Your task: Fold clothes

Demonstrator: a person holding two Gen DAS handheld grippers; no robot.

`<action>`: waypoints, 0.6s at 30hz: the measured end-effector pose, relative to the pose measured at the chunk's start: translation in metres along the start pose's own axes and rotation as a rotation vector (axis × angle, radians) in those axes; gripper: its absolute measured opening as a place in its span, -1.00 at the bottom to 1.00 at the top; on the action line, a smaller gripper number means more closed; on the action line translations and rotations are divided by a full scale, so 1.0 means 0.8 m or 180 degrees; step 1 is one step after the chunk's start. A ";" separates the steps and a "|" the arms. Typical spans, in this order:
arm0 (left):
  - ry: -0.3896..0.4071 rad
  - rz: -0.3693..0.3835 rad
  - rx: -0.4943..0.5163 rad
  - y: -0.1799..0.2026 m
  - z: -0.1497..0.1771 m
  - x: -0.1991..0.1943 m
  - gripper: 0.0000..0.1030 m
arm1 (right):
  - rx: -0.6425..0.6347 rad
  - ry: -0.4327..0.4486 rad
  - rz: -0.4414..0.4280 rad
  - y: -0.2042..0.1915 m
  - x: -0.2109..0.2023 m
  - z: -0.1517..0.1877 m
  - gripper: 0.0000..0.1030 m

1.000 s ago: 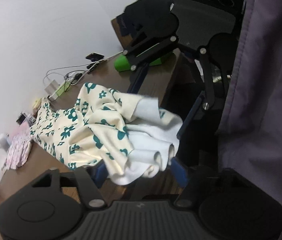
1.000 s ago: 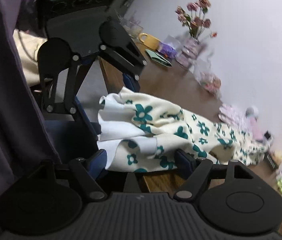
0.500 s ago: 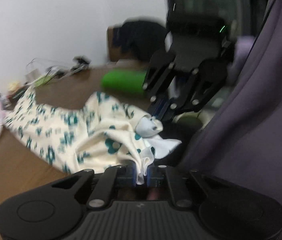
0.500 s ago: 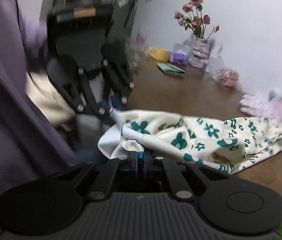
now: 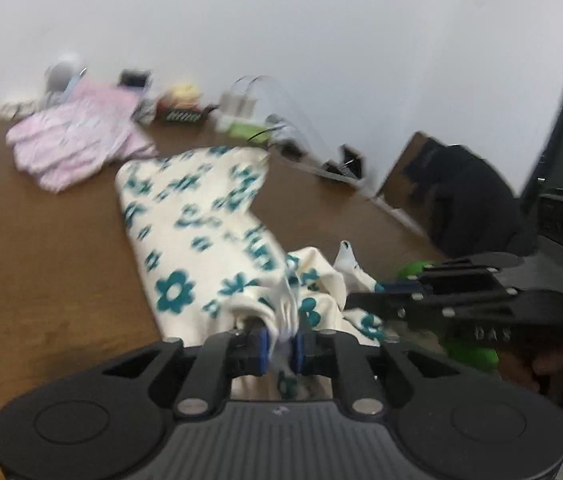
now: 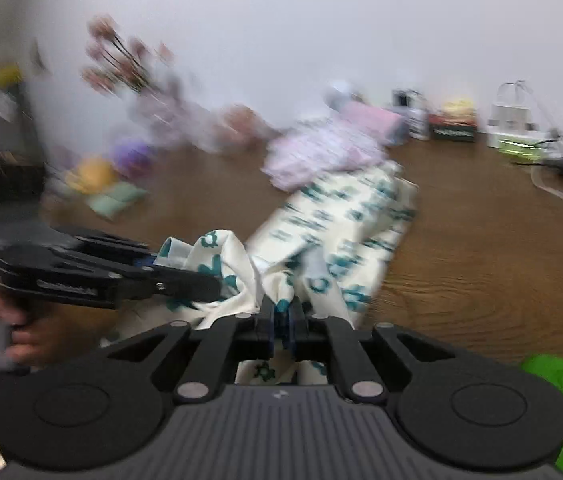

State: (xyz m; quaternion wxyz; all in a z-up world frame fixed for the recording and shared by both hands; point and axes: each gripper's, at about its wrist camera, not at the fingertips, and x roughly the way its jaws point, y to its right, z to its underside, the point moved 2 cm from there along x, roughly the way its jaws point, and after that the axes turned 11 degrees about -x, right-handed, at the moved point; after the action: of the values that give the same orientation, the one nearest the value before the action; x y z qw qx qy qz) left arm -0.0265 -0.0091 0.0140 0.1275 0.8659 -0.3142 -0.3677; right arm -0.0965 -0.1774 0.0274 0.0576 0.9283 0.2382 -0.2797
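A cream garment with teal flowers [image 5: 197,216] lies stretched along the brown table, its near end bunched at both grippers; it also shows in the right wrist view [image 6: 345,224]. My left gripper [image 5: 280,346] is shut on a fold of its near edge. My right gripper [image 6: 284,320] is shut on another fold of the same edge. In the left wrist view the right gripper [image 5: 377,300] comes in from the right, close beside mine. In the right wrist view the left gripper [image 6: 185,276] comes in from the left, pinching cloth.
A folded pink garment [image 5: 77,140] lies at the far side of the table [image 5: 41,264]. Small boxes and cables [image 5: 241,112] line the wall. A vase of flowers [image 6: 121,64] and small items stand far left. A green object [image 6: 561,392] sits near right, a dark bag [image 5: 469,200] far right.
Both grippers, open around the garment's edge a second ago, have shut on it. Both have swung round to face along the table, and the garment now lies drawn out lengthwise.
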 end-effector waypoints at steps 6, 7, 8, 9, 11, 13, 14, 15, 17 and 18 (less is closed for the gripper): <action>0.0545 -0.0508 0.0162 0.005 0.010 -0.074 0.46 | 0.0070 0.0014 -0.0014 -0.004 -0.010 0.010 0.10; 0.0602 -0.0541 0.0134 0.010 0.014 -0.086 0.43 | 0.0081 0.0017 -0.0016 -0.004 -0.012 0.012 0.10; 0.0655 -0.0554 0.0103 0.016 0.018 -0.097 0.43 | 0.0093 0.0019 -0.0018 -0.005 -0.013 0.014 0.10; 0.0687 -0.0482 0.0059 0.023 0.020 -0.101 0.43 | 0.0105 0.0022 -0.0021 -0.005 -0.015 0.015 0.09; 0.0648 -0.0406 0.0050 0.036 0.028 -0.094 0.43 | 0.0128 0.0027 -0.0025 -0.006 -0.018 0.019 0.04; 0.0534 -0.0401 0.0099 0.047 0.037 -0.074 0.43 | 0.0151 0.0031 -0.0030 -0.008 -0.021 0.022 -0.02; 0.0466 -0.0488 0.0125 0.049 0.041 -0.059 0.42 | 0.0163 0.0034 -0.0032 -0.008 -0.023 0.024 -0.03; 0.0425 -0.0489 0.0076 0.047 0.045 -0.054 0.35 | 0.0174 0.0036 -0.0035 -0.009 -0.025 0.025 -0.03; 0.0344 -0.0490 -0.0022 0.043 0.051 -0.045 -0.05 | 0.0323 0.0059 0.0038 -0.009 -0.023 0.029 -0.02; 0.0303 -0.0490 -0.0070 0.041 0.055 -0.040 -0.34 | 0.0357 0.0118 0.0050 -0.009 -0.027 0.030 0.02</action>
State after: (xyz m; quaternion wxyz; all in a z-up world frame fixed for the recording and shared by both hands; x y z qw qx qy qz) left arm -0.0896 -0.0135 0.0160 0.1232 0.9025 -0.2362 -0.3383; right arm -0.1278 -0.1856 0.0197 0.0033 0.9369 0.2158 -0.2748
